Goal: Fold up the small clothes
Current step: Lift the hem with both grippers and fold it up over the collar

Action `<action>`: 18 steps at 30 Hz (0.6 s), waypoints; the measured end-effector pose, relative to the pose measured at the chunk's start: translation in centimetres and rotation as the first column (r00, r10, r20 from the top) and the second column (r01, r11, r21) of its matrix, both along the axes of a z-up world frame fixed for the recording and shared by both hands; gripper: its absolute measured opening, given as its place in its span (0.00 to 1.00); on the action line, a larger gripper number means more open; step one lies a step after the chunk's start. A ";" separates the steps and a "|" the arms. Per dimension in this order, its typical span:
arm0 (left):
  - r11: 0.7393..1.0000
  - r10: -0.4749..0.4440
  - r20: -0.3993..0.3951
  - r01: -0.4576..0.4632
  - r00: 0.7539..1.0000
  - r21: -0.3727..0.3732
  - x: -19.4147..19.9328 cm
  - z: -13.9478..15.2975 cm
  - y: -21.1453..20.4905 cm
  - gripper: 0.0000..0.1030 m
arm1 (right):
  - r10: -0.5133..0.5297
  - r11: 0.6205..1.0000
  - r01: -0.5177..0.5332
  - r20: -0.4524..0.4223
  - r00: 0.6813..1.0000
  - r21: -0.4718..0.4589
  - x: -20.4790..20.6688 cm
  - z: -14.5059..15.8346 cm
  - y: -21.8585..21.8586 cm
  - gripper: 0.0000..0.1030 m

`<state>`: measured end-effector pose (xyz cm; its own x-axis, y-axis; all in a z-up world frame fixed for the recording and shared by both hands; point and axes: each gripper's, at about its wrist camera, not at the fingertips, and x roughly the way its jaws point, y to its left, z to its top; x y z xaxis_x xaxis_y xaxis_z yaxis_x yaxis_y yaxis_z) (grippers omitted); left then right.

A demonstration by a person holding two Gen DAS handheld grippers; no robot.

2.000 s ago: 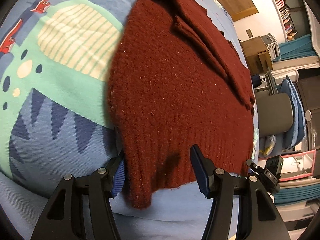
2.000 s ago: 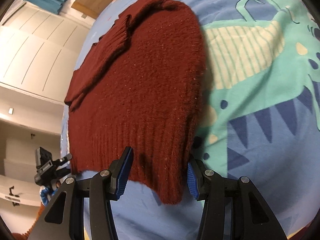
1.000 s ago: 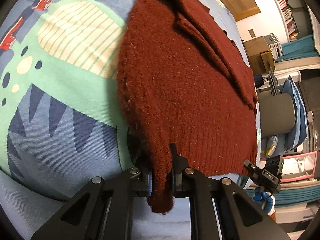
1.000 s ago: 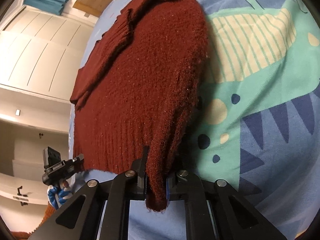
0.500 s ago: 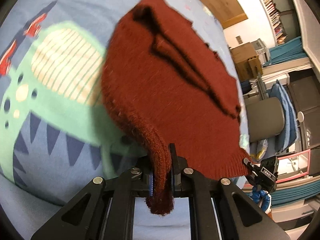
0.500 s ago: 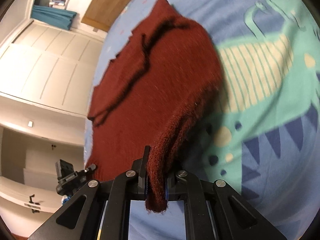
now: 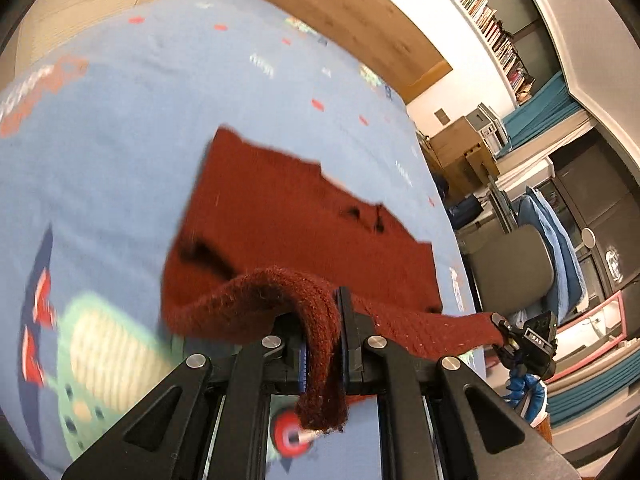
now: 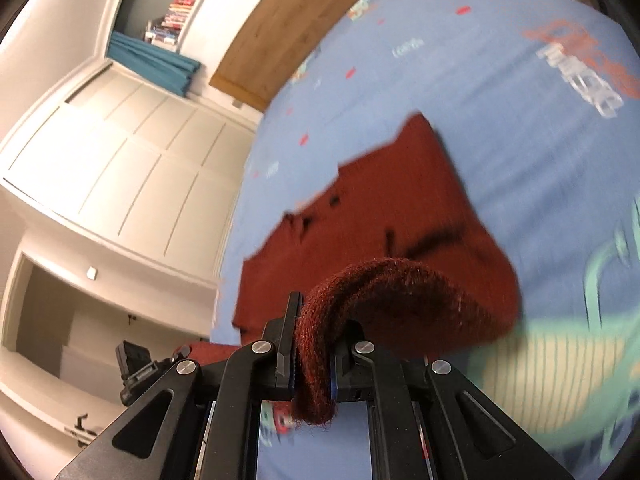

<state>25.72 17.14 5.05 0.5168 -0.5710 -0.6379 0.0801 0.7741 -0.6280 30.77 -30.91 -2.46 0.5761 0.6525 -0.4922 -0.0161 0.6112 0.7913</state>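
Observation:
A dark red knitted sweater [image 7: 280, 216] lies on a blue bedspread with a dinosaur print [image 7: 100, 152]. My left gripper [image 7: 322, 344] is shut on the sweater's bottom hem at one corner and holds it raised, curled over the rest of the garment. My right gripper [image 8: 312, 356] is shut on the hem's other corner [image 8: 384, 292], also raised. The hem stretches between the two grippers; the right gripper [image 7: 528, 344] shows at the far end in the left wrist view. The far part of the sweater [image 8: 380, 184] lies flat on the bed.
A wooden headboard [image 7: 360, 12] stands at the bed's far end. White cupboard doors [image 8: 120, 160] run along one side. A grey chair [image 7: 516, 268], cardboard boxes [image 7: 460, 152] and shelves stand on the other side.
Both grippers closed on the hem corners two seconds back, then lifted them and carried them forward toward the collar. The bottom half of the sweater now arches over the top half.

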 end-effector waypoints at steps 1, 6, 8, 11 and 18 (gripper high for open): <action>1.000 0.002 0.005 -0.002 1.000 0.006 0.6 0.0 -0.2 0.09 | -0.008 1.000 0.008 0.005 1.000 0.000 1.1 0.2 -0.1 0.10; 0.999 0.037 -0.021 -0.036 0.999 0.035 5.5 -1.9 -1.2 0.09 | -0.022 0.999 0.021 -0.017 1.000 -0.037 6.5 0.0 0.6 0.10; 0.997 0.059 -0.052 -0.056 0.997 0.052 7.3 -3.3 -1.3 0.09 | -0.032 0.999 0.030 -0.043 0.999 -0.045 8.6 -0.9 0.8 0.10; 0.995 0.084 -0.098 -0.078 0.992 0.067 9.6 -5.1 -0.1 0.08 | -0.050 0.998 0.047 -0.085 0.995 -0.039 11.0 -2.5 1.0 0.11; 0.988 0.121 -0.200 -0.099 0.972 0.116 13.2 -9.3 0.0 0.11 | -0.069 0.994 0.050 -0.194 0.979 -0.098 14.2 -7.0 1.3 0.18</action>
<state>38.94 17.18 -4.27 0.4240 -0.4425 -0.7902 -0.1316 0.8332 -0.5371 44.99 -29.66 -9.46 0.4980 0.5668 -0.6563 0.1731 0.6766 0.7157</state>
